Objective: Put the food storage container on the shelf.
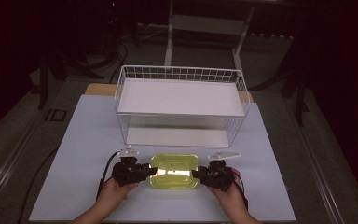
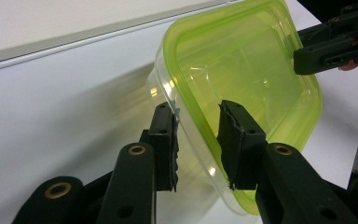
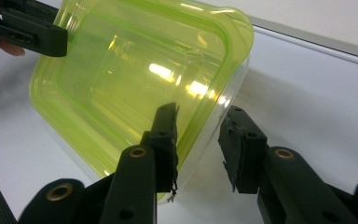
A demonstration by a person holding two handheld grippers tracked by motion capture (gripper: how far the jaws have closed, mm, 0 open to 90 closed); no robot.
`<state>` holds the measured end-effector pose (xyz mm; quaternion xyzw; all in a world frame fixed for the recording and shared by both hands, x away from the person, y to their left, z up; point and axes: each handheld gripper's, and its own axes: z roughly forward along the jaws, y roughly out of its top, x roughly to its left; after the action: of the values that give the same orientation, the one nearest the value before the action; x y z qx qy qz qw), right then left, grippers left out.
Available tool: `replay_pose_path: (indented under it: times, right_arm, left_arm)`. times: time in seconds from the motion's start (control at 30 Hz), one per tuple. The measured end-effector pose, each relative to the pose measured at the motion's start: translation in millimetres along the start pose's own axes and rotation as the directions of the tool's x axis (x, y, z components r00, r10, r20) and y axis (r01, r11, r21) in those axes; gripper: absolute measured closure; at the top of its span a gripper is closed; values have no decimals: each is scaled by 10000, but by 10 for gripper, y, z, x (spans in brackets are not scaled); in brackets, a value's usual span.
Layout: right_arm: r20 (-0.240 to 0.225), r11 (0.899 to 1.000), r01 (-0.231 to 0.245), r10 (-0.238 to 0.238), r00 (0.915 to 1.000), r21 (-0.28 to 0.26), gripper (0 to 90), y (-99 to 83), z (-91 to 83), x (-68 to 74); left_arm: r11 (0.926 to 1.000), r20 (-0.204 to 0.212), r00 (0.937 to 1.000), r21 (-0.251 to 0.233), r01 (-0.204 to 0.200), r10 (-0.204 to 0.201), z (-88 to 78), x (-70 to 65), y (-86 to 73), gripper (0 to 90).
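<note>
A clear box with a yellow-green lid (image 1: 174,171) sits on the white table near its front edge, between the two grippers. My left gripper (image 1: 153,171) is at its left end. In the left gripper view the open jaws (image 2: 198,116) straddle the rim of the box (image 2: 242,79) with a gap on either side. My right gripper (image 1: 196,173) is at the right end. Its jaws (image 3: 201,116) are open around the rim of the box (image 3: 135,79), one finger (image 3: 165,135) over the lid, the other off the wall. Each gripper view shows the other gripper at the far end.
A white wire basket (image 1: 179,69) with two white shelf boards stands behind the box at the middle of the table (image 1: 84,140). Hands hold both grippers from the bottom edge. Dark floor, cables and a frame's legs lie beyond the table.
</note>
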<state>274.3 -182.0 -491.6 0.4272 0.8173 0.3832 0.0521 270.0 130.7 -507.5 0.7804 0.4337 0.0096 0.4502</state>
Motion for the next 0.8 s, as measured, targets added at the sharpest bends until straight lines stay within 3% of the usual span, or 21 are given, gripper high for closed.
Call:
replay_pose_path:
  times: [0.2, 0.47, 0.6, 0.67, 0.8]
  right_arm:
    - [-142, 9999, -124, 124, 9998, -5, 692, -8, -15, 2]
    - [-703, 9992, -338, 352, 9969, 204, 731, -57, -54, 24]
    - [-370, 9999, -47, 51, 9993, 121, 754, -70, -82, 71]
    - [-229, 9999, -118, 120, 9997, 79, 758, -66, -89, 63]
    - [-410, 9994, -301, 294, 9987, -156, 763, -31, -120, 18]
  left_arm:
    - [10000, 23, 10000, 75, 3, -4, -22, -27, -4, 700]
    - [9999, -182, 9998, 106, 86, -84, -64, -123, -20, 759]
    - [9997, -517, 9985, 173, -151, 160, -63, -183, -14, 780]
    - [9996, -557, 9981, 135, -265, 272, -69, -212, -2, 797]
    - [9993, -575, 9978, -174, -336, 326, -109, -207, 81, 802]
